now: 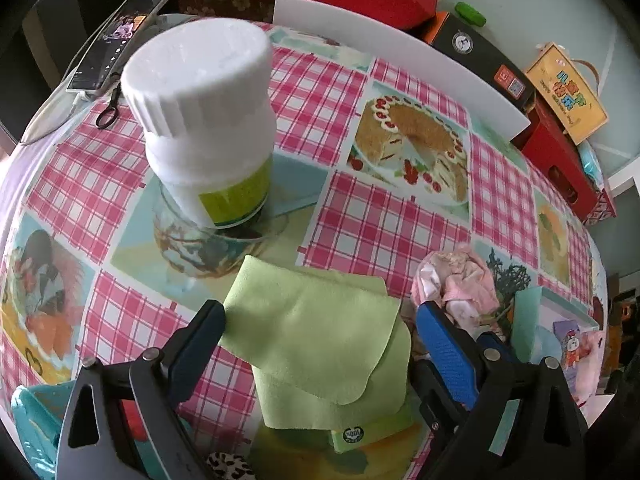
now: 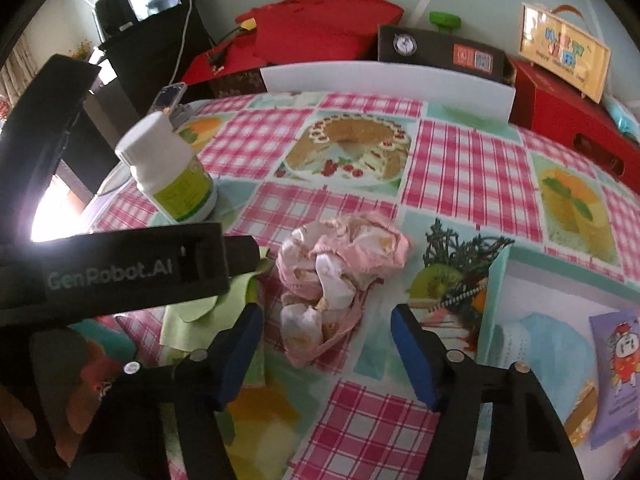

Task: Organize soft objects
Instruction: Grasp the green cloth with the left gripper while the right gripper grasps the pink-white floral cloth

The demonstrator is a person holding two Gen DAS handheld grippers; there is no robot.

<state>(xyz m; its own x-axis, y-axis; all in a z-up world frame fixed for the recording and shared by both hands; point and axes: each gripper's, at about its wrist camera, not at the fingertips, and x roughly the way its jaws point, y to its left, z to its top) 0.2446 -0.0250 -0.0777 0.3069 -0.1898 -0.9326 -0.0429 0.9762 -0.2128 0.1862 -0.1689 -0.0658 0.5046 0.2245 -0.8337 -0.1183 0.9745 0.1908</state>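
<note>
Surface: table under pink-checked, cake-printed plastic cloth [image 2: 460, 168]
Ahead of right gripper: crumpled pink fabric [image 2: 340, 276]
Left: folded green microfibre cloth [image 1: 320, 344]

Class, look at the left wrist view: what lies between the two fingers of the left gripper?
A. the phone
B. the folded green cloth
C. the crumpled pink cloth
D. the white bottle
B: the green cloth lies folded on the table between the open fingers of the left gripper; the pink cloth sits off to the right.
</note>
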